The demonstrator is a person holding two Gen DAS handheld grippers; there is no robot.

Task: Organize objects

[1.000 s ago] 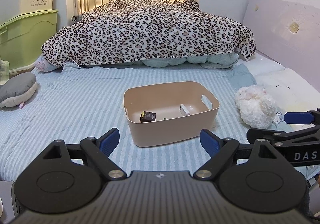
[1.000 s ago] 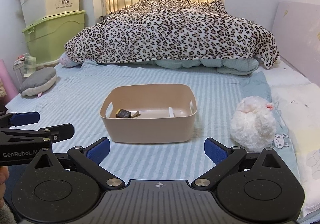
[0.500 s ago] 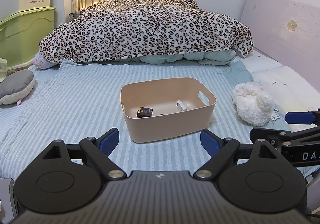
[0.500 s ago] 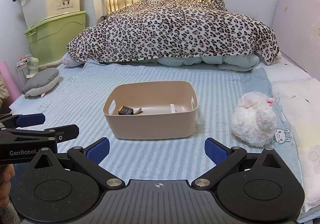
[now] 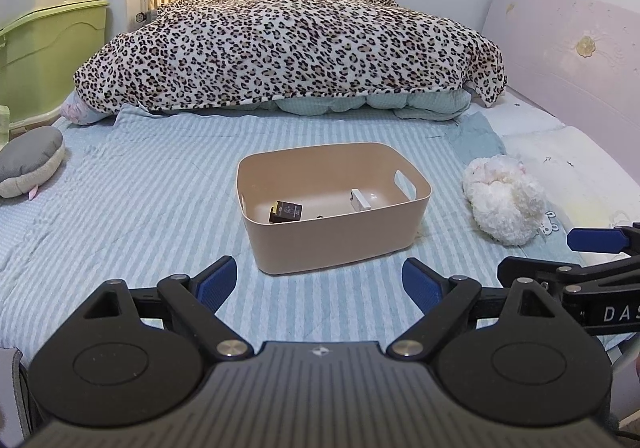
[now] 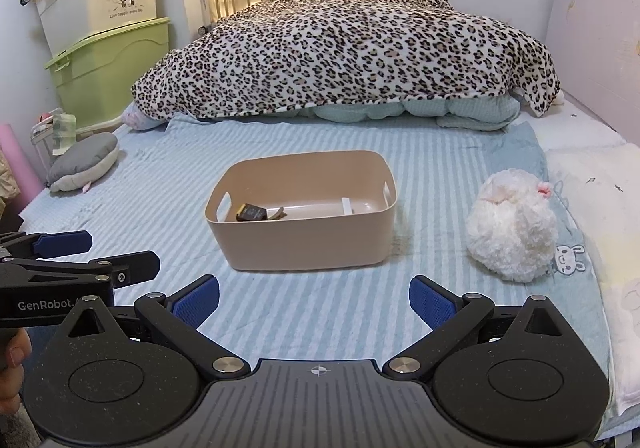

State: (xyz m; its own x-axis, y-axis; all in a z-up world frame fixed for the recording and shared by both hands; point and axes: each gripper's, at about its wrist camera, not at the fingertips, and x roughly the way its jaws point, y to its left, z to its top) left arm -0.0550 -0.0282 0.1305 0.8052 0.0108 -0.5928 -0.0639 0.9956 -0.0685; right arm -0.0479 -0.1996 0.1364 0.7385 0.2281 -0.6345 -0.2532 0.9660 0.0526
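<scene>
A beige plastic bin (image 5: 332, 244) (image 6: 304, 244) sits in the middle of the striped bed sheet. Inside it lie a small black box (image 5: 287, 211) (image 6: 252, 213) and a small white piece (image 5: 359, 200) (image 6: 346, 205). My left gripper (image 5: 320, 282) is open and empty, held back from the bin's near side. My right gripper (image 6: 314, 302) is open and empty, also short of the bin. Each gripper shows at the edge of the other's view. A white fluffy plush toy (image 5: 505, 199) (image 6: 512, 226) lies on the sheet to the right of the bin.
A leopard-print blanket (image 5: 288, 48) is heaped across the far half of the bed. A grey cushion (image 6: 84, 162) lies at the left edge. Green and cream storage boxes (image 6: 108, 60) stand stacked at the left wall. A pink headboard (image 5: 568, 60) runs along the right.
Both grippers have pulled back and risen a little from the bin, which now looks smaller and farther. Both stay open and empty. The bin's contents have not moved.
</scene>
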